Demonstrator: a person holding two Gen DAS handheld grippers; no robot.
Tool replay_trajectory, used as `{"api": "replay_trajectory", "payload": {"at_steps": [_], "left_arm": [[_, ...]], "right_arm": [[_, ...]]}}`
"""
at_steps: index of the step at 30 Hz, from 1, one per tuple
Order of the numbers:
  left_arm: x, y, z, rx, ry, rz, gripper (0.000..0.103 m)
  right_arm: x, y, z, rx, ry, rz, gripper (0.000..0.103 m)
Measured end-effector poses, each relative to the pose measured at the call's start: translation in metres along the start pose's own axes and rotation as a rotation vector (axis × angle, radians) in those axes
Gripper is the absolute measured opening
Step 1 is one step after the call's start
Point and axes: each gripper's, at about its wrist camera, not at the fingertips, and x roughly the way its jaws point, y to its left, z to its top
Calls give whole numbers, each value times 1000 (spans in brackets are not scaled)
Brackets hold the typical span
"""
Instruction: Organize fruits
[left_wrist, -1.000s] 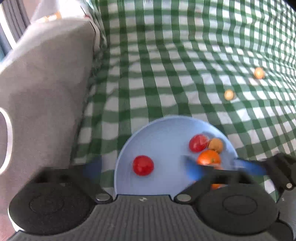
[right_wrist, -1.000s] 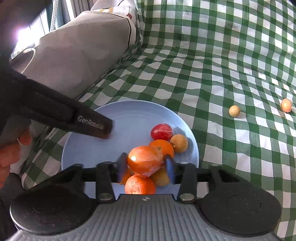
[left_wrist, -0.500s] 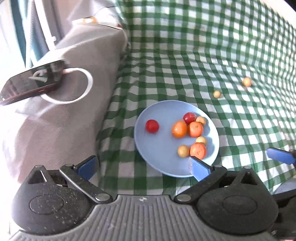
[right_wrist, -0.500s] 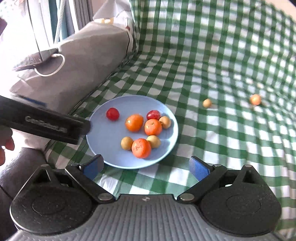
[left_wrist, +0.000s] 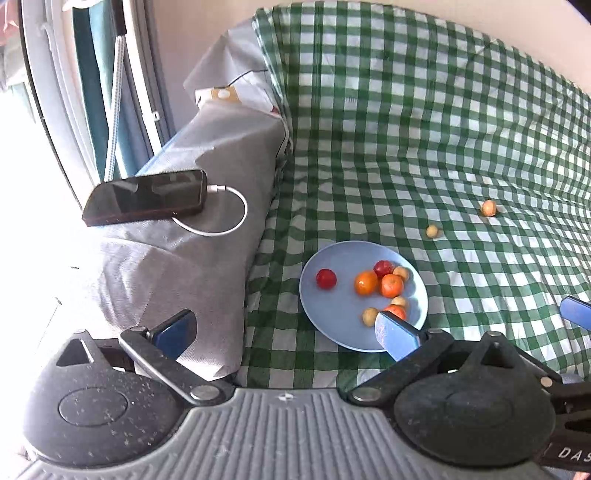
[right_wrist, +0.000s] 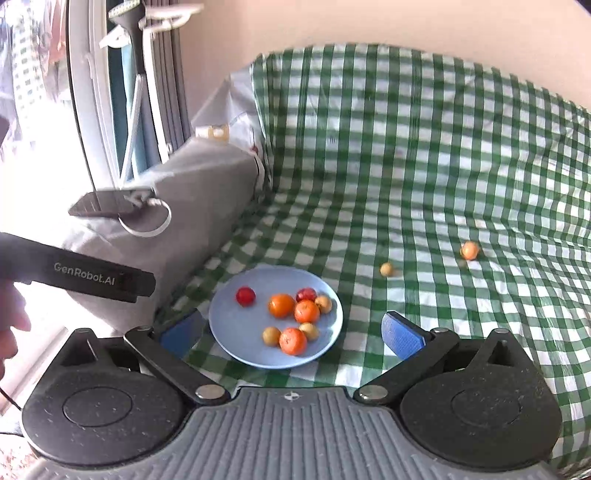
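Note:
A light blue plate (left_wrist: 332, 306) (right_wrist: 236, 325) lies on the green checked cloth. It holds several fruits: a red one (left_wrist: 326, 278) set apart, two oranges (left_wrist: 365, 282) side by side, a third orange (right_wrist: 293, 341) and small yellow ones. A small yellow fruit (left_wrist: 431, 231) (right_wrist: 386, 269) and a pinkish-orange fruit (left_wrist: 488, 208) (right_wrist: 469, 250) lie loose on the cloth to the plate's right. My left gripper (left_wrist: 286, 330) hangs open and empty, above and short of the plate. The jaws of my right gripper (right_wrist: 291, 330) are opening, with nothing between them.
A grey cushion (left_wrist: 207, 236) rises left of the plate, with a dark phone (left_wrist: 146, 202) and a looped white cable on it. Beyond it is a window frame. The checked cloth (left_wrist: 424, 129) climbs a backrest behind. The left gripper's body (right_wrist: 92, 277) and a hand show in the right wrist view.
My right gripper let go of the orange it held over the plate and spread its jaws. Both grippers drew back and up, so the plate looks smaller and farther.

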Motion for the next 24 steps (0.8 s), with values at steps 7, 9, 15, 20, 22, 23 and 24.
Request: {"api": "replay_trajectory", "payload": {"at_steps": [7,9,15,20,22,23,24], "left_arm": [[-24,-13,-10,19,-38,5,103],[-27,-16,-12,30,-36,0,103],[-29,-21,-16,57,-42,-2,103],[-25,-23,-16,62,-32,4,103],[-22,-23,-17,66,-24,10,103],[-20,-23,-17,68,-20,14,103],[-18,-23,-16,68,-16,18,103]], "right_arm": [[-22,-4,-8,3,-14,22,102],[-25,-3,-10,5,-24,23,102],[-32,-6,-13,20,-42,17,102],[-27,-7,-14,29,-30,15,102],[-25,-9,-13,31,-27,19,102],[-24,-10,-13,31,-26,21,102],[-21,-11,-12,31,-23,23,102]]}}
